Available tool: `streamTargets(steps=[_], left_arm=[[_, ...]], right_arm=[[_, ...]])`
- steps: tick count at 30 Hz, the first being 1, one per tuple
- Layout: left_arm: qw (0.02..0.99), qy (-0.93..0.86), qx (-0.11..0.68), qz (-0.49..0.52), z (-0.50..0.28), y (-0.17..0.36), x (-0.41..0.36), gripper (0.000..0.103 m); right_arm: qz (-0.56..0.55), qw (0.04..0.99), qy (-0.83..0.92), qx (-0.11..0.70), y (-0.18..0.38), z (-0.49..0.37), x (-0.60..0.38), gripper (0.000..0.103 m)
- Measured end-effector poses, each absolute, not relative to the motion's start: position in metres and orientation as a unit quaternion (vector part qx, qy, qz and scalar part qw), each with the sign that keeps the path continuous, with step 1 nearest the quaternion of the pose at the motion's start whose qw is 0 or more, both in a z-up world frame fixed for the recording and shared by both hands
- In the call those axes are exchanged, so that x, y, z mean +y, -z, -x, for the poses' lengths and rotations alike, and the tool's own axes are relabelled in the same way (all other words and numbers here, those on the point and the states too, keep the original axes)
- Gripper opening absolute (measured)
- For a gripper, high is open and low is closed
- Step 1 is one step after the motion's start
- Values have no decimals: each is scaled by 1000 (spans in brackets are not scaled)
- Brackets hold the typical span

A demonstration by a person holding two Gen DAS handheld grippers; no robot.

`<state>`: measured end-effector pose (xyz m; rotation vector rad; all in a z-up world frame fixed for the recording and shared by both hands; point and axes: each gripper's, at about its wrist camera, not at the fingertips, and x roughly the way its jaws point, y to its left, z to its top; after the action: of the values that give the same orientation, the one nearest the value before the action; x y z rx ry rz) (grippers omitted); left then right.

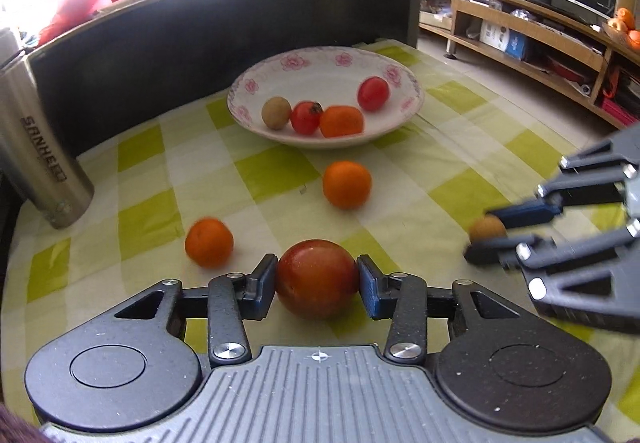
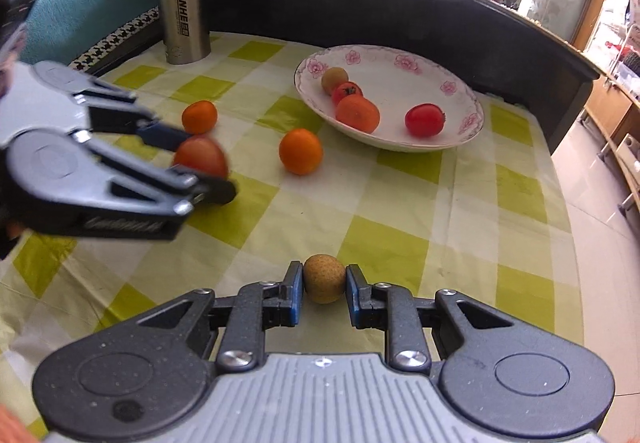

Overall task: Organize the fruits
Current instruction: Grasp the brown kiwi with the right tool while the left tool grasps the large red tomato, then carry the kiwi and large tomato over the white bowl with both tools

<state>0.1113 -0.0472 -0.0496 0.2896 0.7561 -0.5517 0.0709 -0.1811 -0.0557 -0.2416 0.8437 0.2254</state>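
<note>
L gripper [image 1: 317, 285] clamped on tomato [image 1: 316, 277] | R gripper [image 2: 324, 289] clamped on longan [image 2: 324, 283], both low over tabletop | tomato prob. soft, smooth: light squeeze at widest pt | bowl [image 1: 256, 83] ahead

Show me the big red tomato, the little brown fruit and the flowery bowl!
big red tomato [image 1: 317, 278], left wrist view, front skin.
little brown fruit [image 2: 324, 278], right wrist view, its middle.
flowery bowl [image 1: 335, 61], left wrist view, far rim.
</note>
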Motion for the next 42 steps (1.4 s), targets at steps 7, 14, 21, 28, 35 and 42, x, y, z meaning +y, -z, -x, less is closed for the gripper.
streamTargets(steps=[7,14,21,28,35,42], left_arm=[[874,274,375,-140,-68,41,-39,51],[869,287,352,-195,-36,53,-53,52],[875,291,328,-207,-31,62,-52,55],[882,277,333,-188,-33,63,-47,68],[880,278,347,-167,-32,62,-49,58],[879,256,364,-171,-25,50,-54,51]], right_arm=[[118,904,-101,398,45,-44,-180,29],[124,906,-92,395,58,-12,-178,29],[129,917,-85,367,66,-2,-179,30],[109,922,-78,364,67,-3,-187,40],[81,915,-77,389,65,-10,-192,39],[111,903,-78,409,58,-8,-175,29]])
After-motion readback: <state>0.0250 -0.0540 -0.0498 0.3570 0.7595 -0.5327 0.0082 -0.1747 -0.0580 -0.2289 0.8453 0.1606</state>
